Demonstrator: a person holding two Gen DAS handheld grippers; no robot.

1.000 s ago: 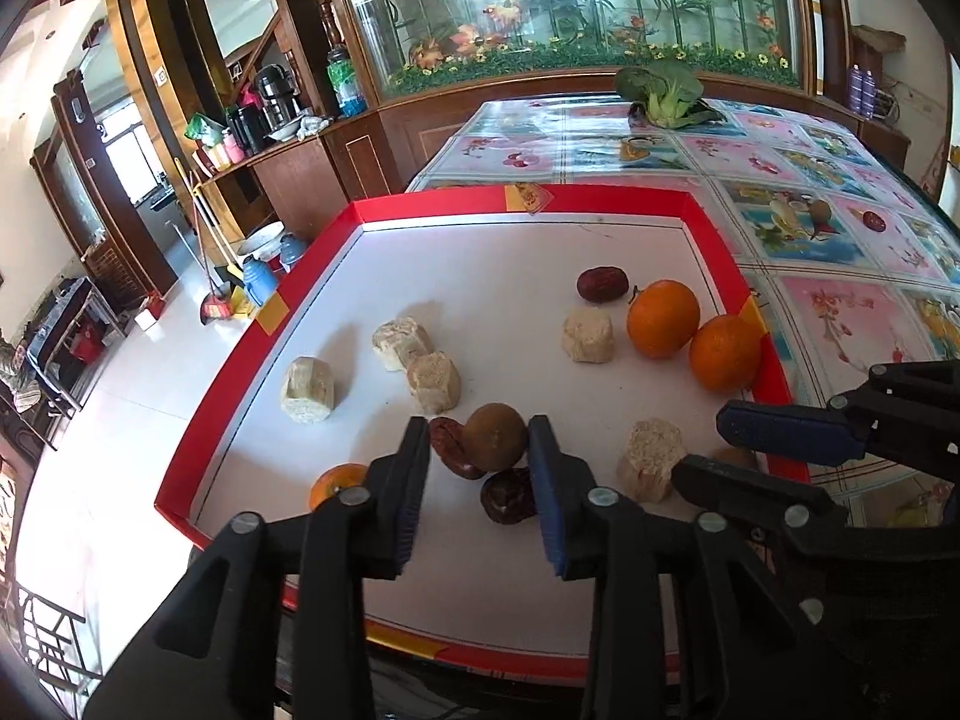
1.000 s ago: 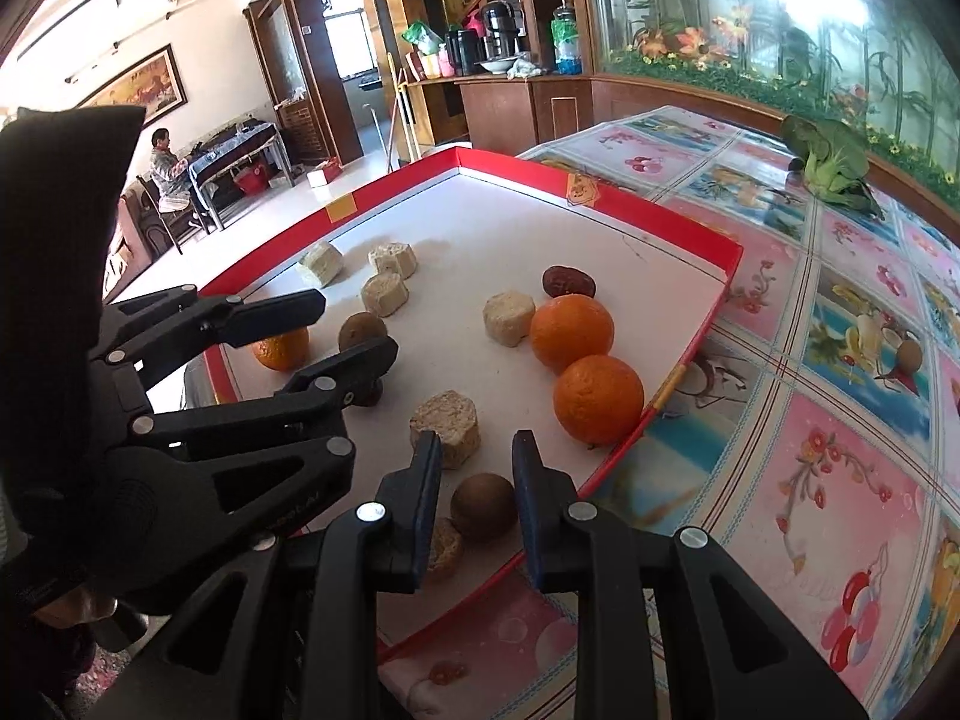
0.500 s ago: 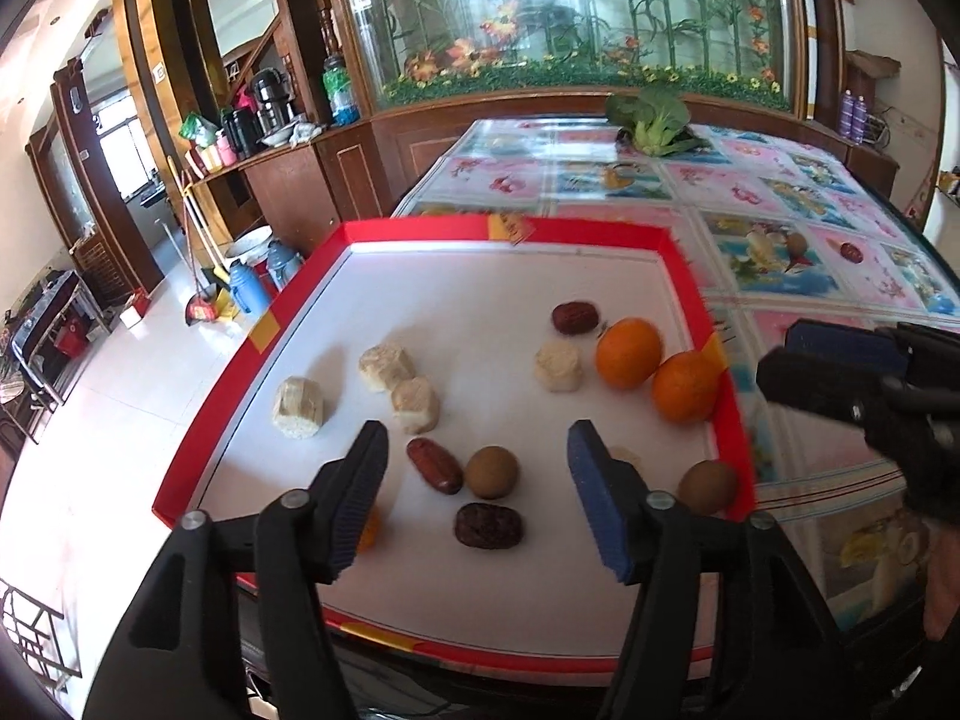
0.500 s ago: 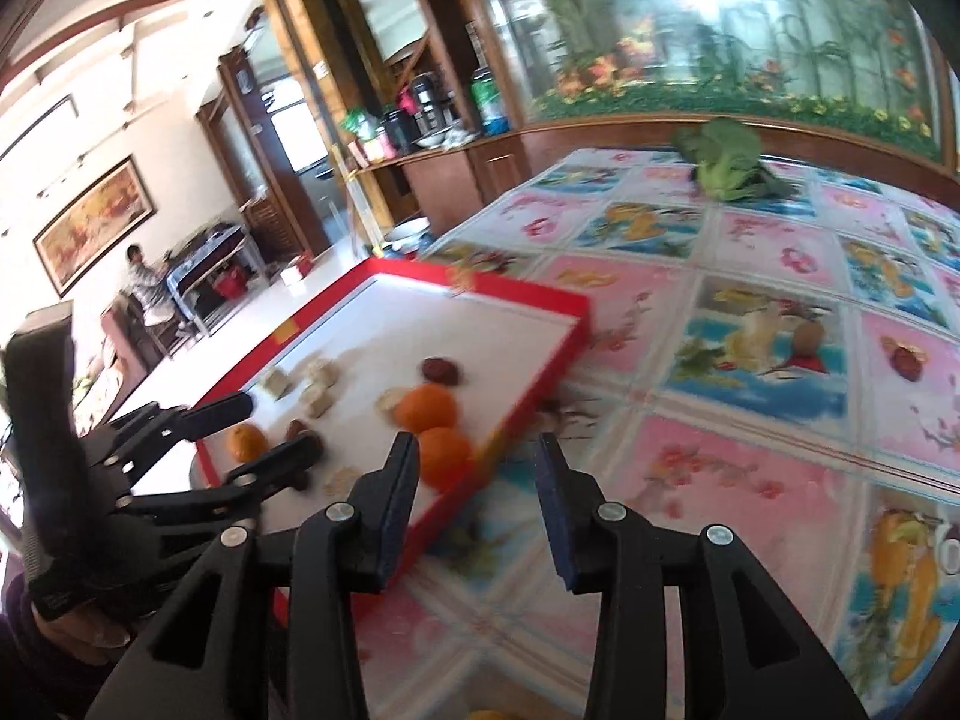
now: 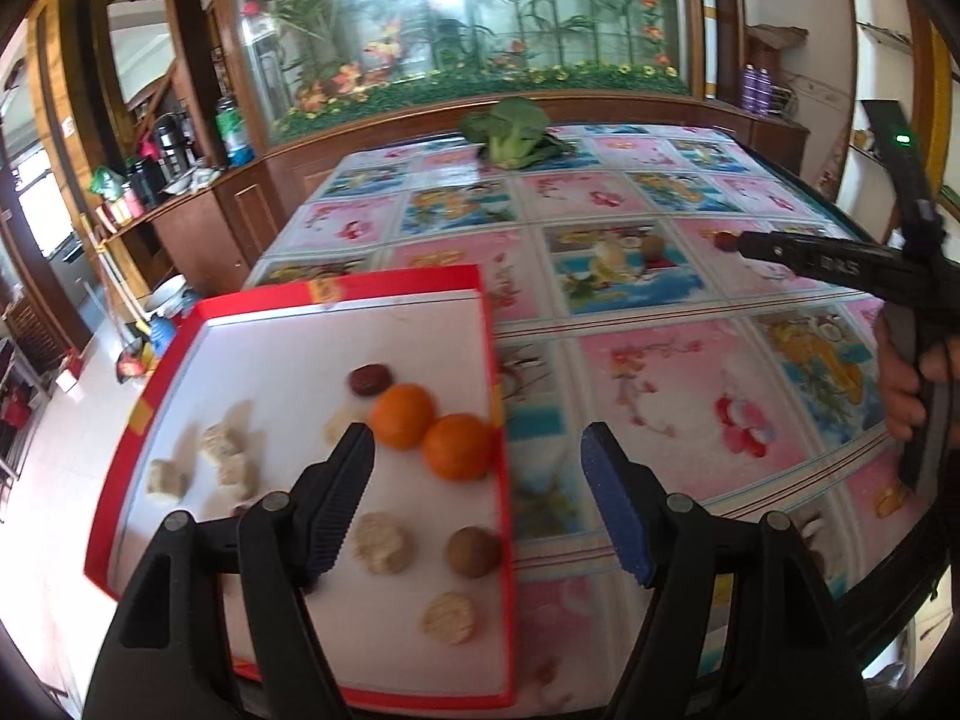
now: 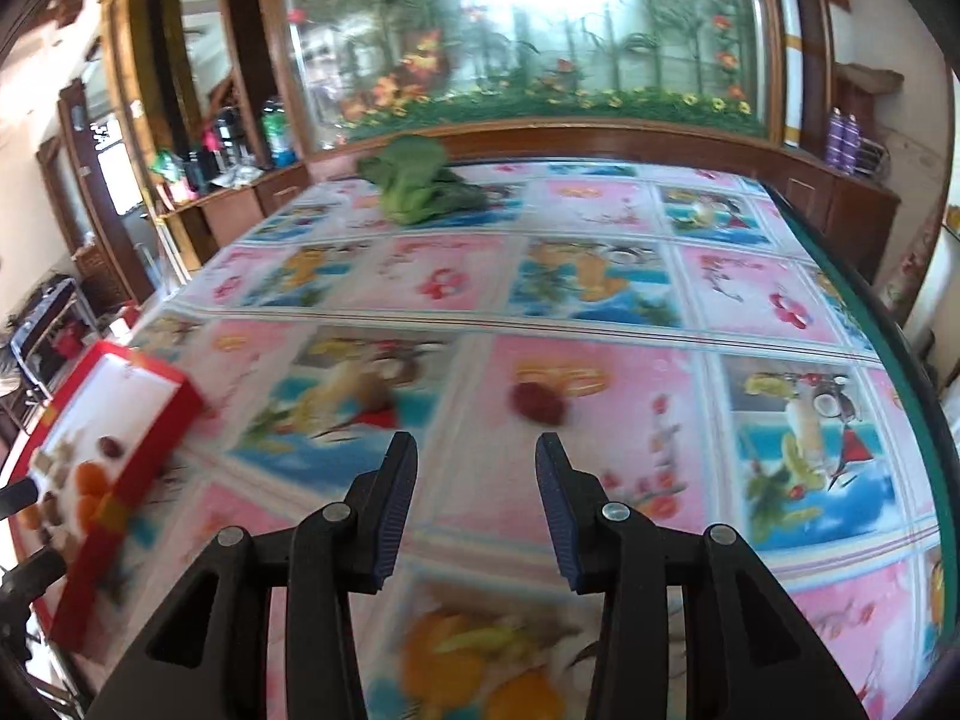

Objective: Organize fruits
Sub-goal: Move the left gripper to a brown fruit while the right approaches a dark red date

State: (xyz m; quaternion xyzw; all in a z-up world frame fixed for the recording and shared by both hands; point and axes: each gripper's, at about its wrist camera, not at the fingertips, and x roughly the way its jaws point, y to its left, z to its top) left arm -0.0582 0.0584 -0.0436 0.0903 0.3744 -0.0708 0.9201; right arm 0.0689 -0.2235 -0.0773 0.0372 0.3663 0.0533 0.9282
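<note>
A red-rimmed white tray (image 5: 492, 360) holds two oranges (image 5: 403, 416) (image 5: 459, 447), a dark red date (image 5: 369, 378), a brown round fruit (image 5: 474, 551) and several pale cakes (image 5: 382, 542). My left gripper (image 5: 480, 480) is open and empty above the tray's right edge. My right gripper (image 6: 474, 498) is open and empty over the patterned tablecloth, with a blurred dark red date (image 6: 538, 403) on the cloth just beyond its fingertips. The right gripper also shows in the left wrist view (image 5: 840, 261). The tray shows at the left of the right wrist view (image 6: 180, 402).
A leafy green vegetable (image 5: 513, 132) lies at the table's far side, also in the right wrist view (image 6: 420, 186). The table's dark curved edge (image 6: 900, 372) runs along the right. A wooden counter with bottles (image 5: 156, 180) stands at the left, behind it a glass planter wall.
Both grippers swung right, away from the tray's middle. The left opened wider and now hangs over the tray's right edge. The right opened and moved over the tablecloth toward the loose date.
</note>
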